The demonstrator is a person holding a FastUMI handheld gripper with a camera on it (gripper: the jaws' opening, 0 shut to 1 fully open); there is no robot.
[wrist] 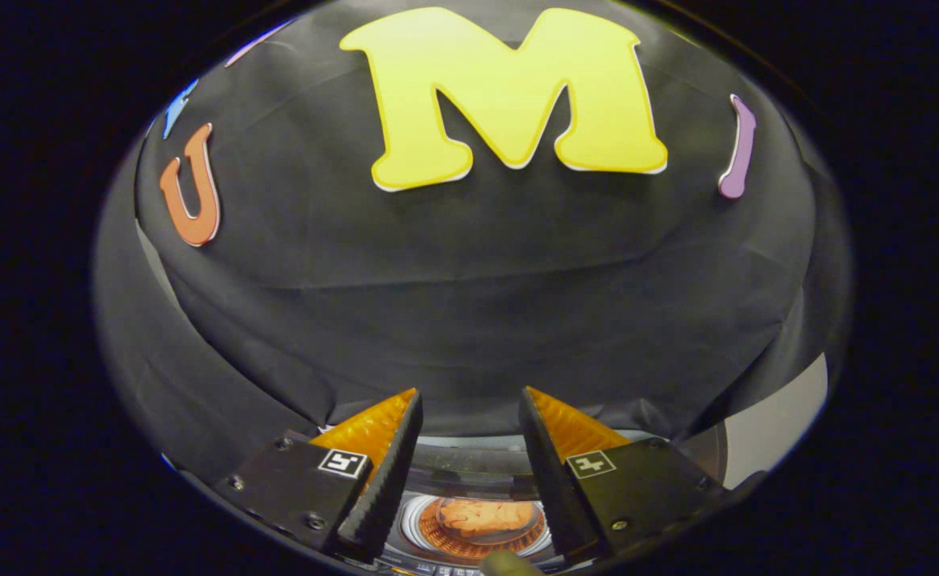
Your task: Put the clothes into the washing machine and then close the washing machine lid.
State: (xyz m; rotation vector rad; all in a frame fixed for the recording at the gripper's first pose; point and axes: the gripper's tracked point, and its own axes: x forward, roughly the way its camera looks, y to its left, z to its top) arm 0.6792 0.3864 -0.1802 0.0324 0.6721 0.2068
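Observation:
My gripper (469,404) stands open, its two fingers spread apart with nothing between them. Low down between the fingers I see the washing machine (469,468) from above, its round drum opening facing up. An orange garment (487,516) lies inside the drum. The machine's lid cannot be made out from here. The gripper sits above the machine and points mostly at the booth's black cloth wall beyond it.
The black cloth wall (469,304) hangs close behind the washing machine. A pale floor or panel strip (781,424) shows beyond the right finger. A small dull rounded object (509,564) pokes in just below the drum.

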